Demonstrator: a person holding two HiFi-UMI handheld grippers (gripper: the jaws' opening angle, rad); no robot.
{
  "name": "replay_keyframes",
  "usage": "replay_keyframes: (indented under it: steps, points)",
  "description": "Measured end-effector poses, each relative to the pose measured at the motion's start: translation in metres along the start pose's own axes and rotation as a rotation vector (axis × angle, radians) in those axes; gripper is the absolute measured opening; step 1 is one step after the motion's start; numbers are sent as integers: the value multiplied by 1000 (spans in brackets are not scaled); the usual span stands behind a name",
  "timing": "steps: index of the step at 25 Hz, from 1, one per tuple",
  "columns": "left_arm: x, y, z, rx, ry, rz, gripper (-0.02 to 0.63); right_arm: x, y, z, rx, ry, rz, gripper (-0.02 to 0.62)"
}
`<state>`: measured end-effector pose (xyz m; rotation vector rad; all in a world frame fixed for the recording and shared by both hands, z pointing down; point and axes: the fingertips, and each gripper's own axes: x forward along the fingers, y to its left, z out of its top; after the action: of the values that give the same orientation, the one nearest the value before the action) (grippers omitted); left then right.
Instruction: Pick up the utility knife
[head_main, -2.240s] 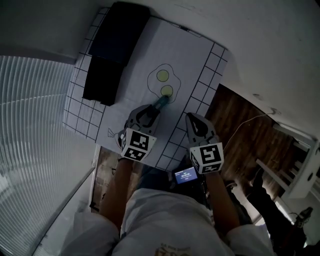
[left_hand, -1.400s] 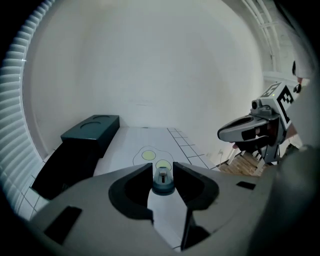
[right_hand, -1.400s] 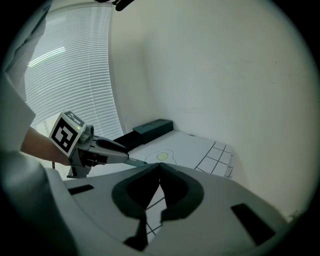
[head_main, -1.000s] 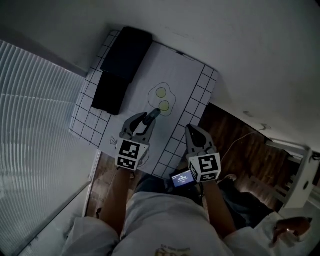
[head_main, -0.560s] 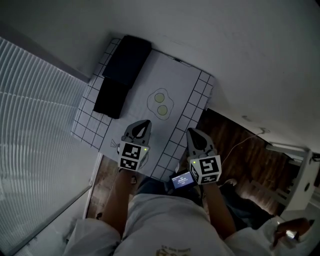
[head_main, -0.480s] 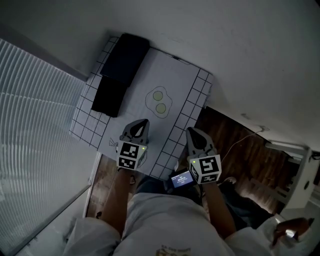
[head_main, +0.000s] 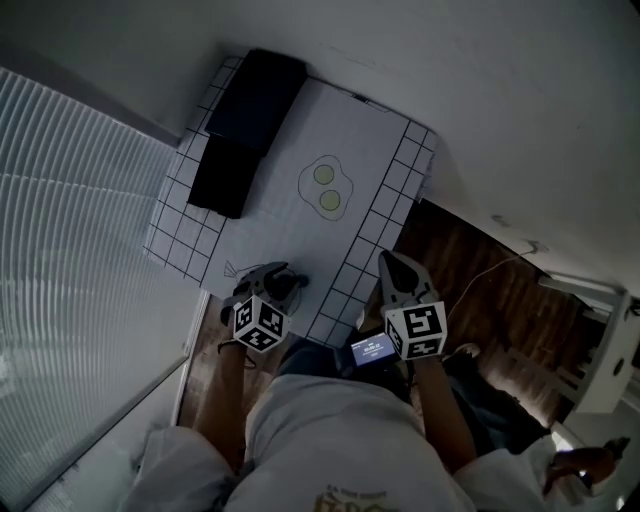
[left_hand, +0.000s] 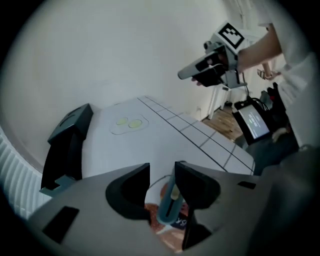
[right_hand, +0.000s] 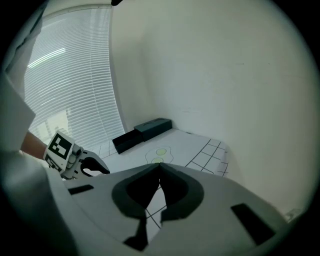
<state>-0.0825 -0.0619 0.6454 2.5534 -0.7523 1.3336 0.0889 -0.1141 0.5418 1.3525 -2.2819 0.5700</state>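
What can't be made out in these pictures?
Knife, left gripper view: lower end hidden behind the left gripper, whose jaws have just been opening with it between them.
Reddish printed thing below it: blurred, cut off by the jaws.
Knife, head view: hidden by the gripper, dark.
Screen, head view: text too small.

Colours, dim room light.
Table white with black grid lines at its edges; egg drawing dark outline, two yellow-green yolks. Boxes black. Utility knife pale blue. Marker cubes black-and-white squares. Floor dark brown wood.
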Motion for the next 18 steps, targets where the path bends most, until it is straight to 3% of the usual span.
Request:
replay_keyframes:
  steps: [6, 10, 18]
  points:
    - [8, -26, -30, 162, 119, -124, 200, 3, 9, -7, 5, 22, 21, 6]
    - [12, -29, -36, 143, 131, -152, 203, 0, 10, -10, 8, 27, 23, 6]
    - [13, -32, -35, 114, 149, -195, 137, -1, 12, -11, 19, 24, 23, 6]
